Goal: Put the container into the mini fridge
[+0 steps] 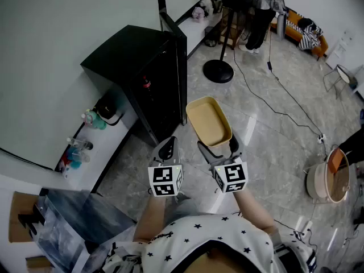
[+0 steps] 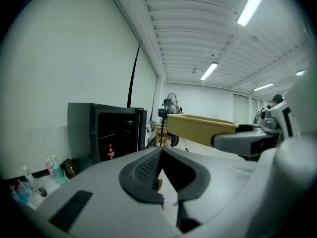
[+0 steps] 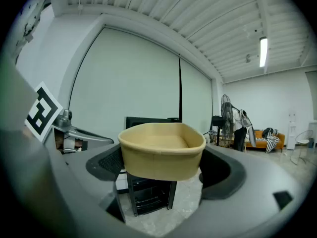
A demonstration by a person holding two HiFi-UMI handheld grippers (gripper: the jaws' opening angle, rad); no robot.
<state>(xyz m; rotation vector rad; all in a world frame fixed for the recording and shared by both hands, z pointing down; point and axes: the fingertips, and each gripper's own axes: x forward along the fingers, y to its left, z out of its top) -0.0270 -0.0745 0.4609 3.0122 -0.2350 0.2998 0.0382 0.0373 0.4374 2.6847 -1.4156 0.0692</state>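
A tan, empty oblong container [image 1: 209, 122] hangs in the air in front of the black mini fridge [image 1: 136, 67]. My right gripper [image 1: 219, 147] is shut on the container's near end, one jaw on each side wall, as the right gripper view shows with the container [image 3: 162, 150] and the gripper [image 3: 162, 166]. The fridge [image 3: 148, 192] stands behind and below the container with its door open. Inside it a cola bottle [image 2: 110, 151] stands on a shelf. My left gripper [image 1: 168, 147] is beside the right one, shut and empty, its tips [image 2: 159, 158] meeting. The container [image 2: 198, 129] is to its right.
A low white shelf [image 1: 116, 147] with bottles [image 1: 94, 119] runs along the wall left of the fridge. A fan stand's round base [image 1: 218, 71] and a cable [image 1: 284, 95] lie on the floor beyond. A person [image 1: 259, 10] stands far back. A pot [image 1: 327, 178] sits at right.
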